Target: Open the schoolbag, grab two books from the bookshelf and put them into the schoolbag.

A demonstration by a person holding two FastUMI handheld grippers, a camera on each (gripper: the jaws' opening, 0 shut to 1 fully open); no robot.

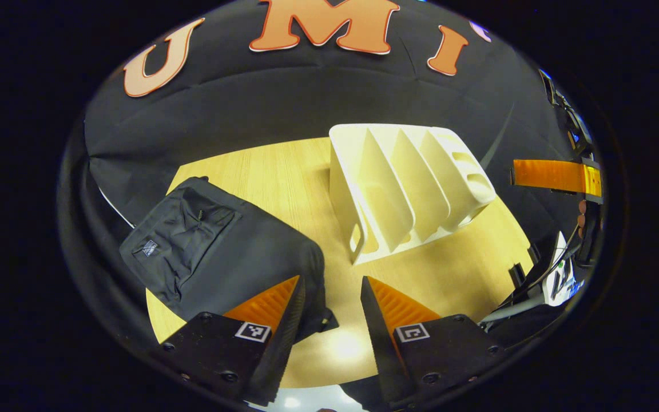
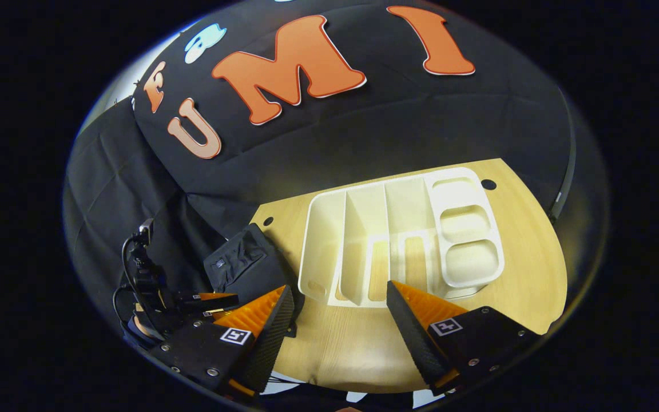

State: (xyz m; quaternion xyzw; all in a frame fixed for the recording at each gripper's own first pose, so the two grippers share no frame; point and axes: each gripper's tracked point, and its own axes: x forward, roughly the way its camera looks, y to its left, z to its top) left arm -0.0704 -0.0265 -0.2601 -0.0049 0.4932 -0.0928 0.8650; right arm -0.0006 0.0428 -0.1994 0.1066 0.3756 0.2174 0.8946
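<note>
Gripper (image 1: 329, 286) agape, black schoolbag (image 1: 221, 257) – flat, zipped

A black schoolbag (image 1: 221, 252) lies flat and closed on the wooden table (image 1: 284, 177), front pocket up. Just beside it stands a white slotted bookshelf (image 1: 409, 189), its compartments bare, slots tilted.

My left claw (image 1: 329, 309) has two wedge-shaped fingers with ribbed inner faces on black blocks, each bearing a small square black-and-white marker and round screws. My right claw (image 2: 338, 317) is built alike, with the same markers and screws.
</note>
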